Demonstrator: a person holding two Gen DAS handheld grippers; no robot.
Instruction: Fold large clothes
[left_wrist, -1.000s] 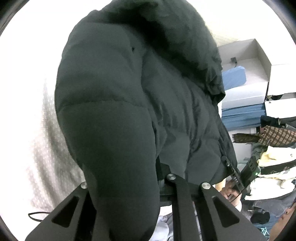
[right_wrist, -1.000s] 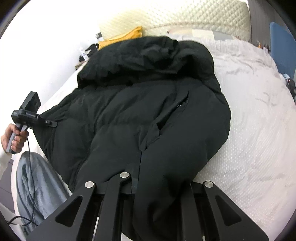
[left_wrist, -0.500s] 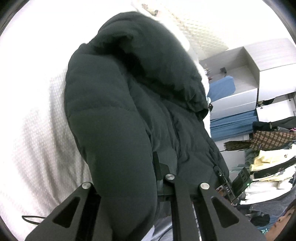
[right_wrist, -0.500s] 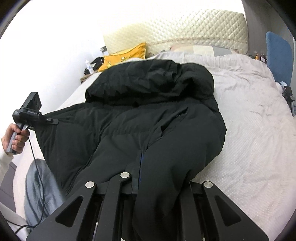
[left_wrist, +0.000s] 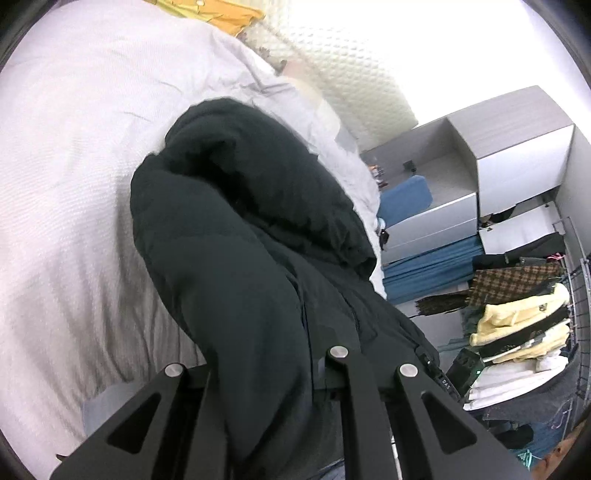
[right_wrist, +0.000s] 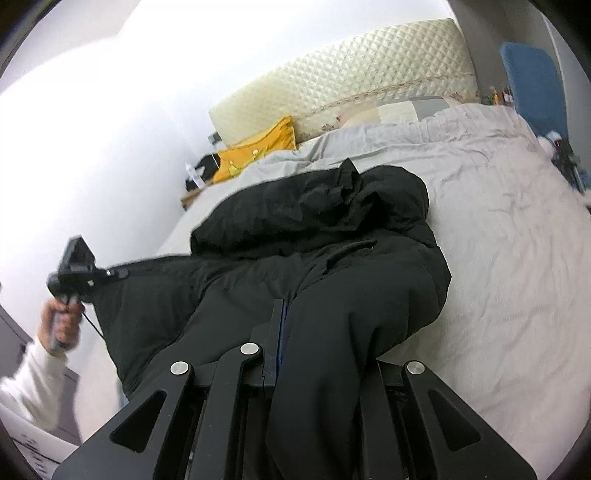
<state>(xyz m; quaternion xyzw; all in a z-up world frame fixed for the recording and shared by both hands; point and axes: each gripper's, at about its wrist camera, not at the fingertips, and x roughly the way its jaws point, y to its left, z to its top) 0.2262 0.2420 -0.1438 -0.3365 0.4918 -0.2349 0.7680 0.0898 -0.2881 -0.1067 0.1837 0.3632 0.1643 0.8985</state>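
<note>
A large black puffer jacket (left_wrist: 240, 229) lies on the light grey bed (left_wrist: 66, 155), hood toward the headboard. My left gripper (left_wrist: 269, 373) is shut on the jacket's hem, with fabric bulging between its fingers. In the right wrist view the jacket (right_wrist: 332, 266) stretches from the hood down toward me. My right gripper (right_wrist: 314, 369) is shut on the other corner of the hem. The left gripper (right_wrist: 77, 266) also shows there at the left, held in a hand, pulling the hem taut off the bed's edge.
A quilted cream headboard (right_wrist: 343, 74) and a yellow cushion (right_wrist: 255, 151) stand at the bed's far end. Grey drawers (left_wrist: 480, 166), a blue chair (left_wrist: 406, 195) and a rack of stacked clothes (left_wrist: 517, 332) stand to the right of the bed.
Both grippers have pulled back and up with the hem. The jacket has slid down the bed toward me, uncovering more of the bedspread and the headboard.
</note>
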